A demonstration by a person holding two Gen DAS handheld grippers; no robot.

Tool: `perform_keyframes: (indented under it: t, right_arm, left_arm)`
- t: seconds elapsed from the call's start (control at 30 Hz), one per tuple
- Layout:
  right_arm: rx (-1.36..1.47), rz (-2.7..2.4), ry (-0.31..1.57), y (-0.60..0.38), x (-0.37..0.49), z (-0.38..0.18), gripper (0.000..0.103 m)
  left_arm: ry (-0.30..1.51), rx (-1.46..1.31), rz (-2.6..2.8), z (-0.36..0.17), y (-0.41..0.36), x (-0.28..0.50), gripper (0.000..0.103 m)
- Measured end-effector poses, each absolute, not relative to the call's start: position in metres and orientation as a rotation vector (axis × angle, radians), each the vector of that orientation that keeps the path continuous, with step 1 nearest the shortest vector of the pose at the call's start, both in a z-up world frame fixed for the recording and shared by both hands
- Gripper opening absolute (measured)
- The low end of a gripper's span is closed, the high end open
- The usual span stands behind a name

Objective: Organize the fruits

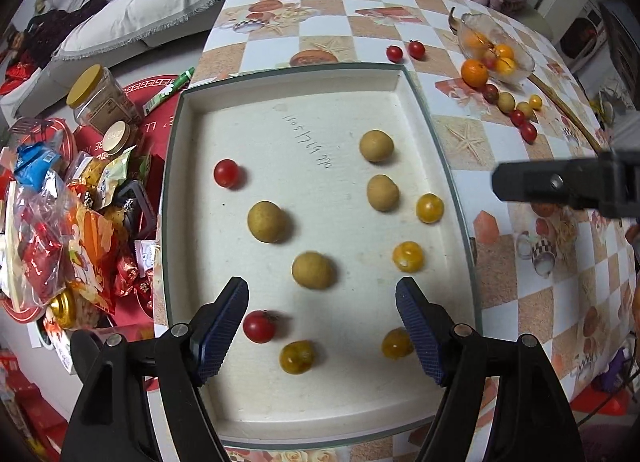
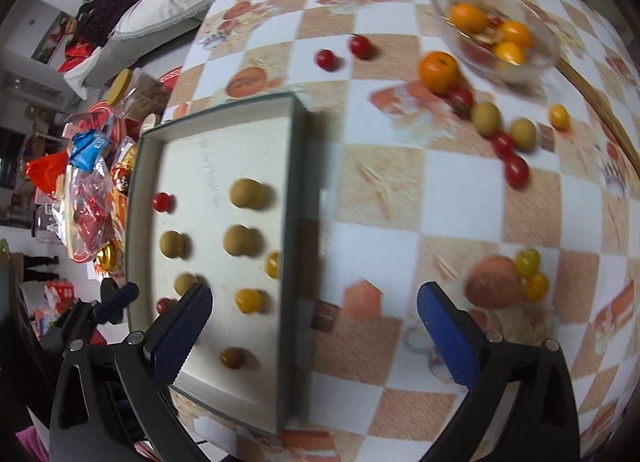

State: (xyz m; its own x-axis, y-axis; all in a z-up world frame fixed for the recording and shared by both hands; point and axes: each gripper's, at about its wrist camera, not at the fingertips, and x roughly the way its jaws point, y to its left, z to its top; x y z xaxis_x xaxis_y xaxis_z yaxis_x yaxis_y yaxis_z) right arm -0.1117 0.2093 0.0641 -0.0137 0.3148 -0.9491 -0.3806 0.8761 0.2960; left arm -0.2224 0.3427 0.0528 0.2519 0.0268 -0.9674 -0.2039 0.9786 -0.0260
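Note:
A white tray (image 1: 304, 101) with a dark rim holds several fruits: longans (image 1: 376, 145), yellow cherry tomatoes (image 1: 430, 207) and red cherry tomatoes (image 1: 226, 173). My left gripper (image 1: 322, 326) is open and empty above the tray's near end, with a red tomato (image 1: 259, 326) beside its left finger. My right gripper (image 2: 314, 326) is open and empty over the tray's right rim (image 2: 294, 221) and the tablecloth. Loose fruits (image 2: 486, 117) and an orange (image 2: 439, 71) lie near a glass bowl (image 2: 532, 61) at the back right.
The checkered tablecloth (image 1: 520, 302) covers the round table. Two red tomatoes (image 1: 405, 50) lie beyond the tray. Two yellow tomatoes (image 2: 530, 274) lie to the right of my right gripper. A pile of snack bags (image 1: 72, 229) and jars (image 1: 100, 97) sits off the table's left side.

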Motion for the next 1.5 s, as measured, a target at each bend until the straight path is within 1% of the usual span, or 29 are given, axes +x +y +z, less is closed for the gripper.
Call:
perform_keyframes:
  t: [0.27, 0.3, 0.33, 0.47, 0.5, 0.53, 0.77, 0.87, 1.1, 1.5]
  right_arm:
    - [-0.103, 0.542, 1.488, 0.196, -0.129, 0.076, 0.102]
    - [-0.115, 0.55, 1.484, 0.198, -0.131, 0.079, 0.102]
    - [-0.134, 0.561, 1.479, 0.202, -0.134, 0.083, 0.102]
    - [-0.207, 0.59, 1.453, 0.216, -0.146, 0.098, 0.102]
    - [-0.231, 0.593, 1.443, 0.22, -0.149, 0.102, 0.102]
    - [-0.259, 0.595, 1.434, 0.224, -0.152, 0.105, 0.102]
    - [-0.537, 0.601, 1.346, 0.251, -0.177, 0.125, 0.102]
    - [-0.613, 0.606, 1.326, 0.257, -0.185, 0.13, 0.103]
    - [-0.652, 0.679, 1.346, 0.267, -0.204, 0.138, 0.103]
    - [-0.702, 0.704, 1.35, 0.275, -0.216, 0.137, 0.103]
  left_arm:
    - [1.329, -0.126, 0.138, 0.066, 0.334, -0.229, 0.077]
    - [1.339, -0.133, 0.132, 0.068, 0.335, -0.23, 0.081]
    - [1.345, -0.142, 0.128, 0.069, 0.336, -0.231, 0.082]
    - [1.332, -0.141, 0.133, 0.081, 0.341, -0.238, 0.082]
    - [1.331, -0.129, 0.143, 0.084, 0.342, -0.24, 0.096]
    - [1.327, -0.116, 0.153, 0.088, 0.343, -0.243, 0.103]
    - [1.291, -0.049, 0.175, 0.113, 0.349, -0.26, 0.103]
    - [1.272, -0.031, 0.199, 0.124, 0.352, -0.269, 0.103]
    - [1.344, -0.054, 0.201, 0.124, 0.358, -0.284, 0.103]
    - [1.361, -0.068, 0.183, 0.121, 0.352, -0.296, 0.103]
